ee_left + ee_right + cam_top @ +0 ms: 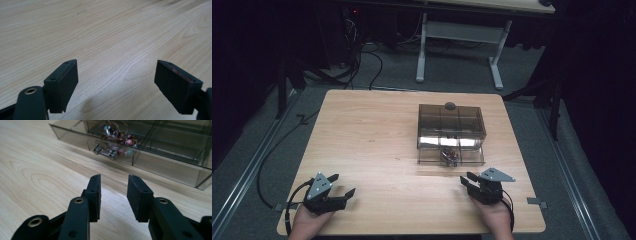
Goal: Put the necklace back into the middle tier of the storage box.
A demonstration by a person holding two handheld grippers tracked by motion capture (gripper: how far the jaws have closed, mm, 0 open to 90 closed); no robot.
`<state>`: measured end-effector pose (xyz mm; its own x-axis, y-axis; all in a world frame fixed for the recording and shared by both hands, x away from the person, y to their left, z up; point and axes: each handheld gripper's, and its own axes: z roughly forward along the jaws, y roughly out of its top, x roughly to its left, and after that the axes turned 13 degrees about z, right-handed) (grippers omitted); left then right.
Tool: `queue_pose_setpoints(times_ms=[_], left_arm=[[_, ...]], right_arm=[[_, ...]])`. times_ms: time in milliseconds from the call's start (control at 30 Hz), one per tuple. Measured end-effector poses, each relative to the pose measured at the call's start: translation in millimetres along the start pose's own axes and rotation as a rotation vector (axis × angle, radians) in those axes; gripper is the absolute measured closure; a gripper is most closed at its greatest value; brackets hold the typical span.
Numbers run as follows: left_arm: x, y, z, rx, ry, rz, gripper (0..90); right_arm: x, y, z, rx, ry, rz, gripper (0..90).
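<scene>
A smoky see-through drawer box (452,125) stands on the wooden table (372,135), right of the middle. Its lower drawer (472,156) is pulled out toward me and holds a small tangle of reddish and metallic trinkets (117,135). The drawer's front carries a metal handle (106,152). My right gripper (466,178) (113,185) rests just short of that drawer front, pointing at it, open by a narrow gap with nothing between the pads. Near the table's front left corner my left gripper (343,184) (116,72) stands wide open over bare wood.
A small dark knob-like object (450,105) sits on top of the box at its far edge. Beyond the table stands a white-legged desk (459,30), with cables (362,55) on the grey floor. Metal rails run along both sides of the table.
</scene>
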<state>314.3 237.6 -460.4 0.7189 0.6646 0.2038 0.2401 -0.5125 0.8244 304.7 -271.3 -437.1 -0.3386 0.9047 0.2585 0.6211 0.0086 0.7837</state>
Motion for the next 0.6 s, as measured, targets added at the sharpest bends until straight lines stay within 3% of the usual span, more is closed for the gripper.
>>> queue_pose_setpoints(times_ms=[200, 267, 300, 367, 467, 600], left_arm=[[-1.4, 0.2, -0.6, -0.005, 0.006, 0.010, 19.6], [-2.0, 0.4, -0.3, -0.007, 0.016, 0.011, 19.6], [-2.0, 0.5, -0.2, -0.007, 0.019, 0.014, 19.6], [-2.0, 0.6, -0.1, -0.008, 0.018, 0.014, 19.7], [-1.9, 0.8, 0.6, -0.003, 0.018, 0.011, 19.7], [-2.2, 0.6, -0.1, -0.008, 0.020, 0.015, 19.6]], right_arm=[[-2.6, -15.0, -6.9, -0.103, -0.001, 0.022, 58.5], [-6.6, -22.7, -5.4, -0.142, 0.024, 0.064, 56.2], [-5.7, -22.7, -5.1, -0.136, 0.007, 0.072, 55.9], [-0.9, -24.2, -5.8, -0.162, 0.005, 0.025, 55.9], [5.3, -24.7, -4.0, -0.147, -0.018, -0.032, 55.6], [4.7, -24.4, -3.8, -0.144, -0.015, -0.025, 55.0]])
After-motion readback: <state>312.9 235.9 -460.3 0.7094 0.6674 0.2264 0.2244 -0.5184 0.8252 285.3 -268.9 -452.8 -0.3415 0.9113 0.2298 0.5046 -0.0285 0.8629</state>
